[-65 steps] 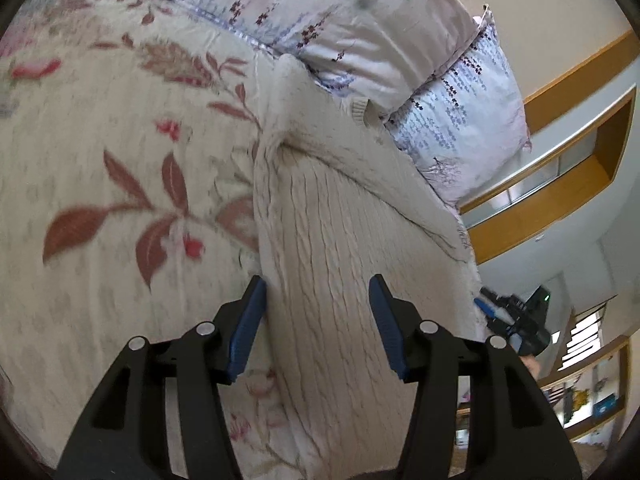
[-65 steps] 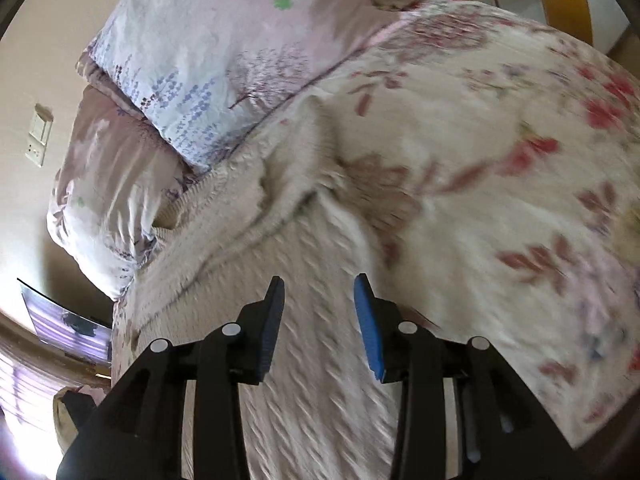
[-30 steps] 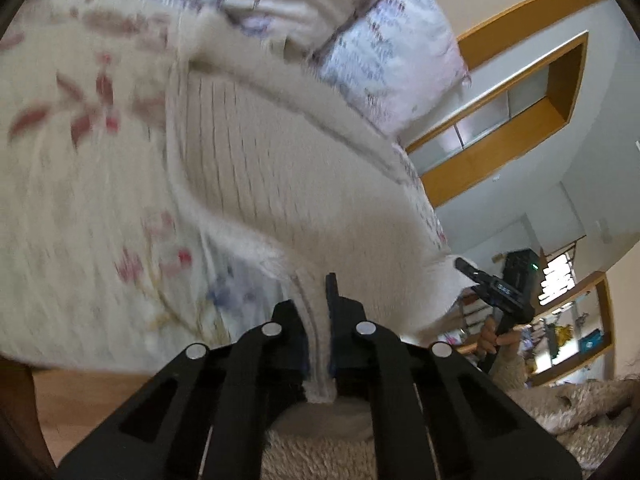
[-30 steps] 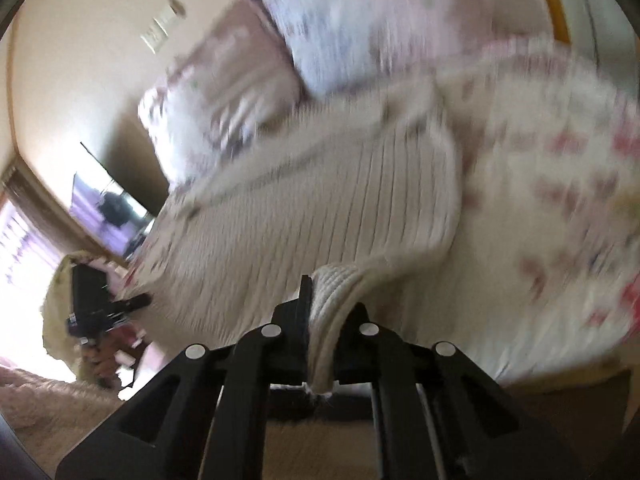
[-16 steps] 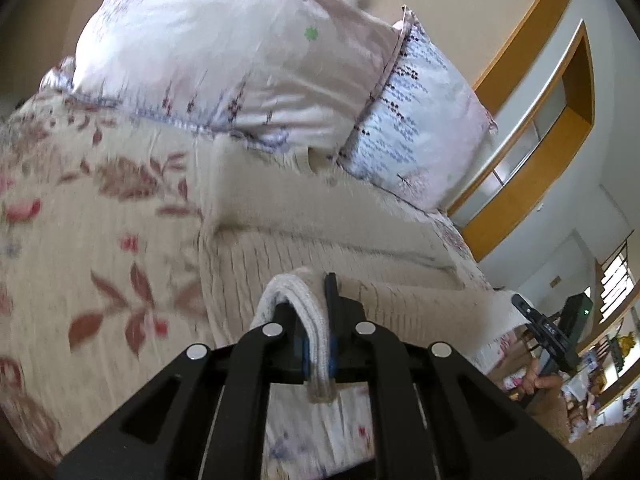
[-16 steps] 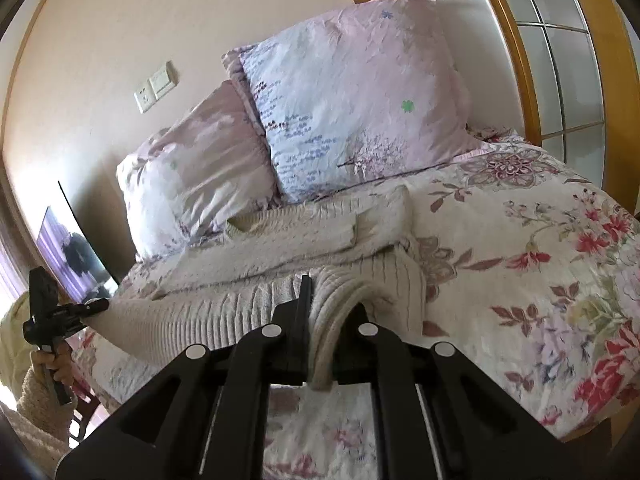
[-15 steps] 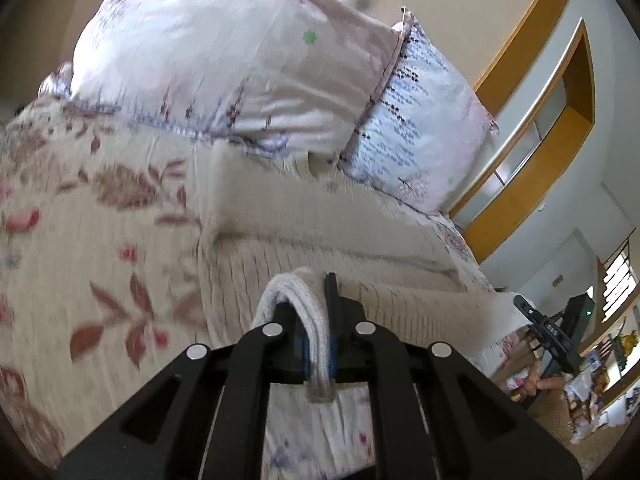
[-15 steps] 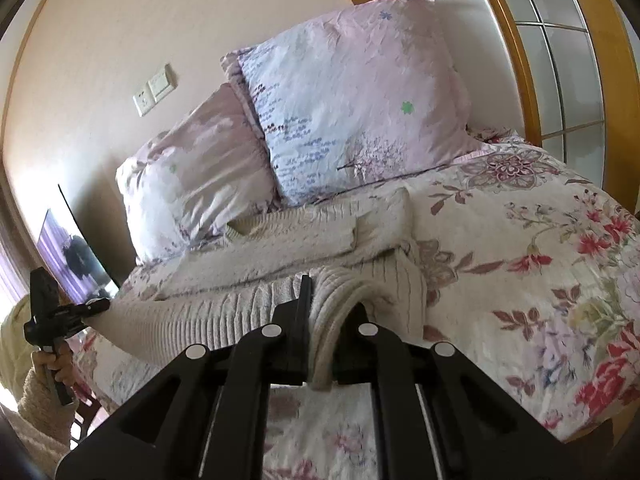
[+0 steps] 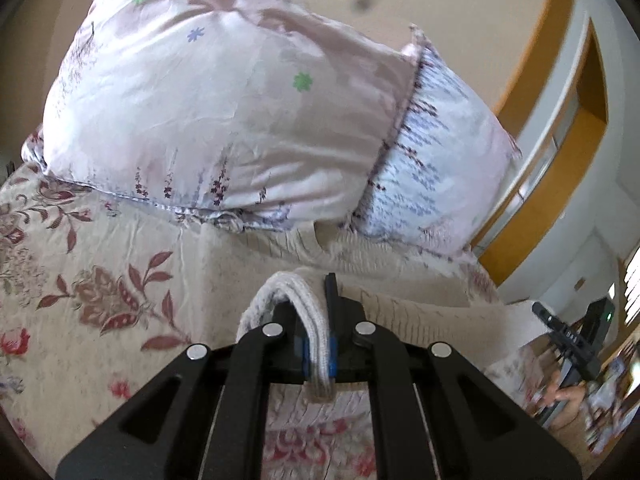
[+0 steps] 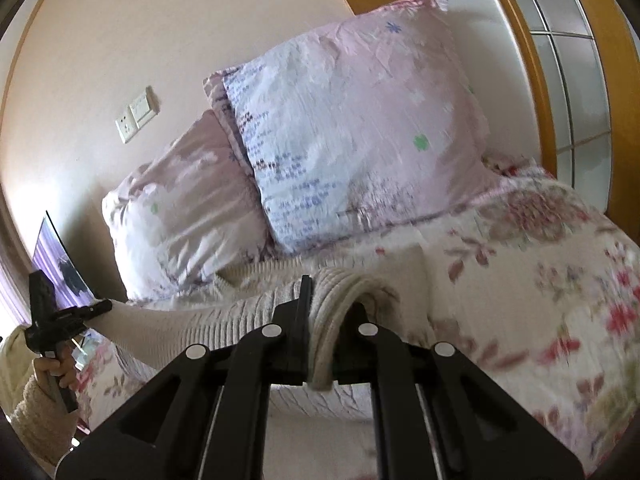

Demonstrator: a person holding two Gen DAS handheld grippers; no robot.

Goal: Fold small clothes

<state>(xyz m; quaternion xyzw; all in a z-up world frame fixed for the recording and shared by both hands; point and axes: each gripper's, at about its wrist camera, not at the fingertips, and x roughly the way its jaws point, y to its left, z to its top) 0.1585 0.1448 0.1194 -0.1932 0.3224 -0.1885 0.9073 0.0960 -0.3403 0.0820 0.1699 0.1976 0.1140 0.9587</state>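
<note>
A cream cable-knit sweater (image 9: 400,312) lies on the floral bed, its hem lifted off the bedspread. My left gripper (image 9: 318,332) is shut on one corner of the ribbed hem (image 9: 308,304). My right gripper (image 10: 320,340) is shut on the other corner of the hem (image 10: 340,292). The hem stretches taut between them, and the sweater (image 10: 192,320) spans toward the other gripper. The neckline (image 9: 320,240) lies at the pillows. Each gripper shows in the other's view: the right in the left wrist view (image 9: 568,336), the left in the right wrist view (image 10: 60,316).
Two floral pillows (image 9: 224,120) (image 9: 436,184) lean on the wall at the head of the bed. The floral bedspread (image 10: 540,280) runs to the right. A wooden window frame (image 10: 536,80) stands on the right. A wall switch (image 10: 138,114) is above the pillows.
Both grippers have carried the hem up and forward toward the pillows. The pillows loom larger now, and the lifted lower half of the sweater has moved over the upper half.
</note>
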